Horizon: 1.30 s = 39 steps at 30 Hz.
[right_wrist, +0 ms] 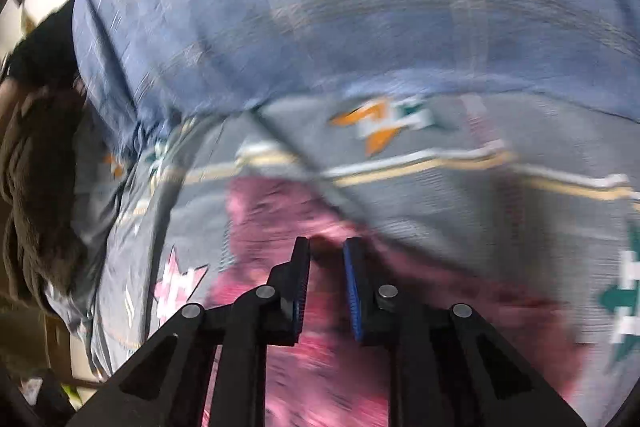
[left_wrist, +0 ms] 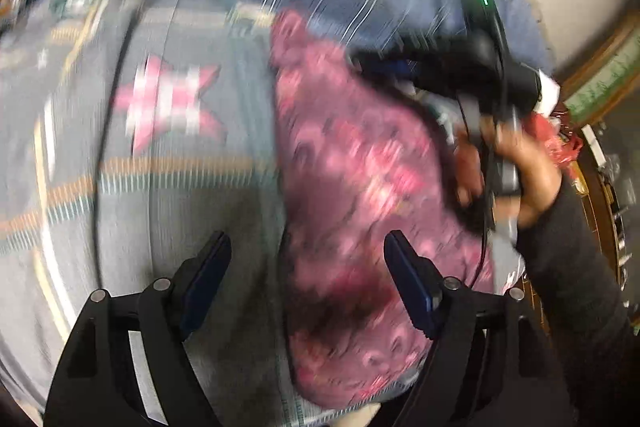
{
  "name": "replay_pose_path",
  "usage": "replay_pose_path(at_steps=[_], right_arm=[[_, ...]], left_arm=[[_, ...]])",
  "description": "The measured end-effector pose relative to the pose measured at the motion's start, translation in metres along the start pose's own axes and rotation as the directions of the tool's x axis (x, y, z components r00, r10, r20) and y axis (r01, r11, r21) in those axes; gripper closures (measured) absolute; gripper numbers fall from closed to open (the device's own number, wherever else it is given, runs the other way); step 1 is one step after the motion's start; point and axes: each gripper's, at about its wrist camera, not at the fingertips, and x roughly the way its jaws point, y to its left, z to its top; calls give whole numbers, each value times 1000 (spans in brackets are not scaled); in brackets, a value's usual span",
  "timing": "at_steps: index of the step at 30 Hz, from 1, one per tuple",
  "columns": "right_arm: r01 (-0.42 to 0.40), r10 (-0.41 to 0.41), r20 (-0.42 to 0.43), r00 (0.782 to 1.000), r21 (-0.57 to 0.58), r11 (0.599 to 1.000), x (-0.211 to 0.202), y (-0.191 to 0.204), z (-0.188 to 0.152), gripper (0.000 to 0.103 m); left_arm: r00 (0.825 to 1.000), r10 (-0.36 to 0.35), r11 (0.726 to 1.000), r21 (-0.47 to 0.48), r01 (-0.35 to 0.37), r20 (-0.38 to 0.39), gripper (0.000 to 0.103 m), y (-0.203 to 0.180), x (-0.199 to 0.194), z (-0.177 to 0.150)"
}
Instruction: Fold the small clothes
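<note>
Pink garment on grey star bedsheet; left gripper spread wide, empty; right gripper narrowed over it, grip unclear

1. My left gripper sits at the bottom of the left wrist view, jaws spread wide, nothing pressed between the pads.
2. My right gripper stands low centre in its own view, jaws narrowly apart.
3. My right hand, dark-sleeved, grips its handle at right of the left wrist view.
</note>
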Motion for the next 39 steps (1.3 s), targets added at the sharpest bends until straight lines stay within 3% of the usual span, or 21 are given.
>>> replay_pose_path(at_steps=[3, 4, 5, 6, 7, 8, 10, 12, 13, 14, 15, 16, 17, 20, 26, 28, 31, 33, 36, 38, 39], right_arm=[[-141, 141, 13, 990, 25, 990, -33, -28, -23, 80], [-119, 119, 22, 993, 39, 992, -38, -37, -31, 73], [-34, 34, 1, 999, 49, 998, -38, -50, -43, 69], [11, -10, -27, 1000, 53, 999, -35, -59, -51, 80], [-6, 7, -14, 1000, 79, 997, -42, -70, -59, 98], [-17, 16, 4, 1000, 137, 990, -55, -80, -66, 100], [-59, 46, 71, 996, 186, 981, -81, -86, -80, 81], [-177, 158, 131, 979, 151, 973, -98, -81, -95, 67], [-233, 216, 131, 968, 132, 964, -99, -77, -106, 57], [-230, 219, 105, 970, 112, 967, -94, -72, -113, 52], [-190, 185, 67, 980, 86, 978, -87, -69, -120, 49], [-91, 91, 2, 996, 38, 995, -73, -63, -128, 50], [-51, 51, 19, 999, -5, 999, -70, -58, -134, 51], [-27, 25, 47, 999, 40, 999, -80, -55, -133, 45], [-68, 57, 76, 995, 152, 986, -100, -85, -141, 43], [-86, 73, 74, 995, 192, 978, -104, -92, -147, 42], [-158, 139, 90, 986, 264, 951, -105, -100, -153, 36], [-186, 164, 96, 982, 297, 937, -98, -101, -154, 30], [-219, 198, 103, 975, 263, 940, -84, -87, -145, 28], [-186, 173, 80, 982, 191, 964, -79, -68, -139, 31], [-103, 94, 76, 993, 121, 987, -78, -55, -137, 47]], left_arm=[[998, 36, 999, 22, -38, 55, 25, -8, 3, 24], [997, 64, 998, 19, -64, 41, 25, -10, 15, 32], [992, 125, 992, 16, -125, -5, 25, -9, 33, 37], [983, 178, 984, 20, -177, -48, 25, -7, 48, 39], [972, 213, 977, 31, -211, -102, 22, -4, 64, 39], [972, 214, 977, 23, -213, -101, 21, -3, 66, 38], [969, 238, 971, 53, -235, -70, 22, -12, 59, 33], [958, 280, 957, 103, -273, -62, 21, -23, 60, 28], [954, 294, 951, 114, -286, -58, 21, -26, 60, 25], [950, 306, 947, 118, -298, -56, 21, -28, 61, 24], [948, 314, 946, 110, -306, -56, 21, -30, 59, 23], [948, 314, 946, 100, -307, -60, 21, -31, 57, 22], [947, 312, 948, 87, -305, -74, 21, -30, 56, 22], [947, 308, 951, 64, -304, -89, 21, -30, 57, 25], [940, 328, 943, 89, -320, -93, 21, -37, 57, 22], [950, 292, 956, 75, -285, -108, 22, -35, 53, 24], [983, 141, 988, -43, -147, -114, 22, -19, 44, 27], [988, 63, 989, -125, -81, -144, 22, -5, 47, 26], [986, 17, 986, -160, -44, -164, 22, -1, 55, 23], [988, -55, 991, -131, 36, -145, 39, -12, 51, 23], [992, -24, 995, -99, 12, -121, 45, -18, 46, 22]])
